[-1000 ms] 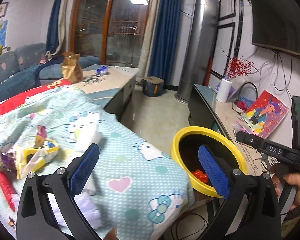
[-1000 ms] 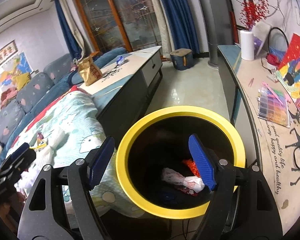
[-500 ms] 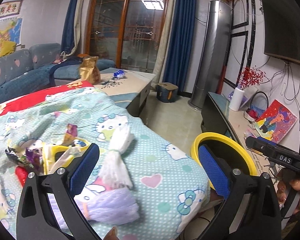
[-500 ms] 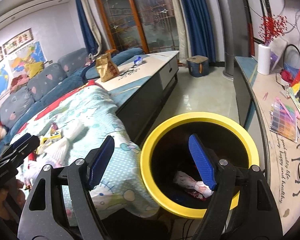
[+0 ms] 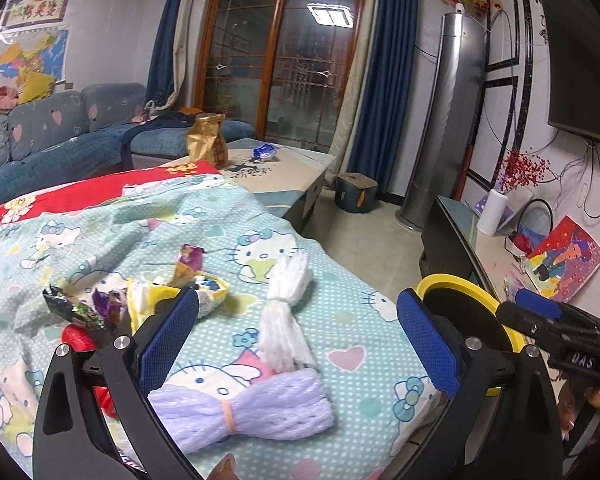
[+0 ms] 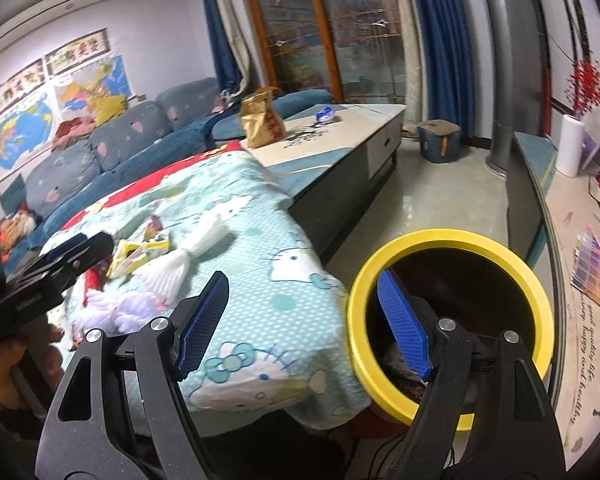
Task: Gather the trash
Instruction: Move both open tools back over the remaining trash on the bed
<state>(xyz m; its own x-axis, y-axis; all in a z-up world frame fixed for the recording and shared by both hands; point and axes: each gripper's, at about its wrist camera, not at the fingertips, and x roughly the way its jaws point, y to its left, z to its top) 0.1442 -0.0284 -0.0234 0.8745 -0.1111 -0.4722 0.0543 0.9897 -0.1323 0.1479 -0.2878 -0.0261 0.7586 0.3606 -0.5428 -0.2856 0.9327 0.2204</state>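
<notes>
Holding both tools above the covered bench [image 5: 340,320], we see that the left hand-held gripper [image 5: 296,338] has its blue pads wide apart, with nothing between them. The right hand-held gripper [image 6: 302,322] is also spread apart and empty (its right pad hangs over the mouth of the bin). The trash lies on the cartoon-cat cloth [image 6: 260,248]: a white foam net [image 5: 286,304] tied in the middle, a lilac foam net [image 5: 244,408] with an orange band just in front of it, a yellow wrapper [image 5: 148,300], a purple wrapper [image 5: 188,258], a dark crumpled wrapper [image 5: 70,308] and something red [image 5: 76,338] partly hidden behind the left finger. The yellow-rimmed bin [image 6: 452,240] stands on the floor, touching the hanging edge of the cloth, and some crumpled trash is already inside it. Further back, a brown paper bag [image 6: 262,120] stands on the bare end of the bench.
</notes>
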